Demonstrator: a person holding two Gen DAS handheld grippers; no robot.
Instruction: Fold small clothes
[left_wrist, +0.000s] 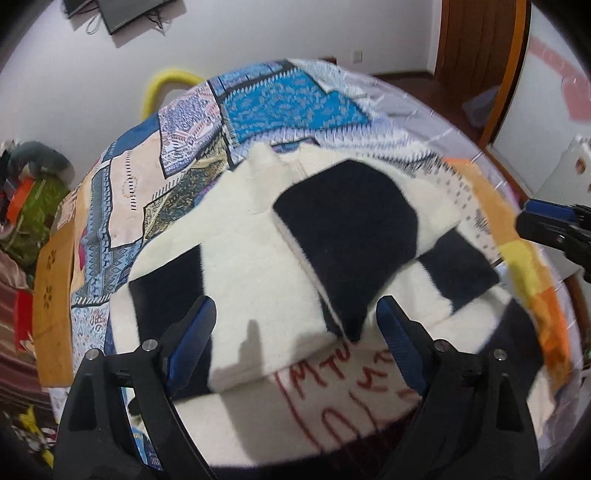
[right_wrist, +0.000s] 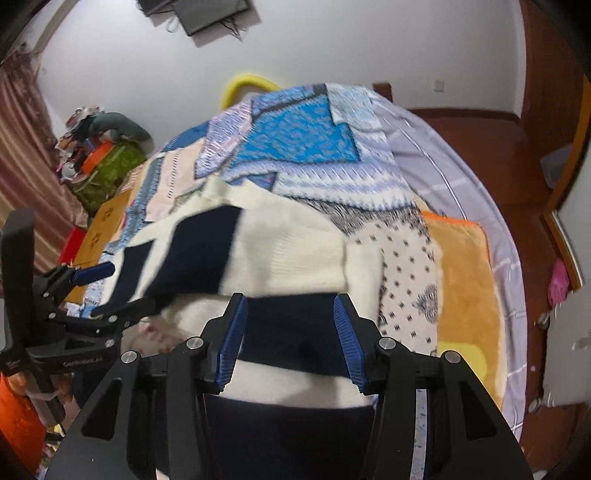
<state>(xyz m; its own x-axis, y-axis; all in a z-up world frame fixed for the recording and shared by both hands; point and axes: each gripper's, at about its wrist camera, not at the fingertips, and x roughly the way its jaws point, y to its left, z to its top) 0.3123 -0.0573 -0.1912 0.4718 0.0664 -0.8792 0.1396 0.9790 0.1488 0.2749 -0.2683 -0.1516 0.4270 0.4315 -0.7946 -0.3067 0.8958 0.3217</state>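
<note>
Cream-navy knit sweater (left_wrist: 258, 258) partly folded, red lettering.

Bed (right_wrist: 424, 155) — patchwork quilt (left_wrist: 266, 99), sweater (left_wrist: 258, 266)

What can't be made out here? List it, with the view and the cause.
- Red lettering on the sweater: left wrist view, partly covered by a folded flap, unreadable.
- Sweater's near hem: right wrist view, hidden behind the right gripper.
- Folded sleeve: right wrist view, motion-blurred.
- Left gripper: open, contact with the cloth unclear.
</note>
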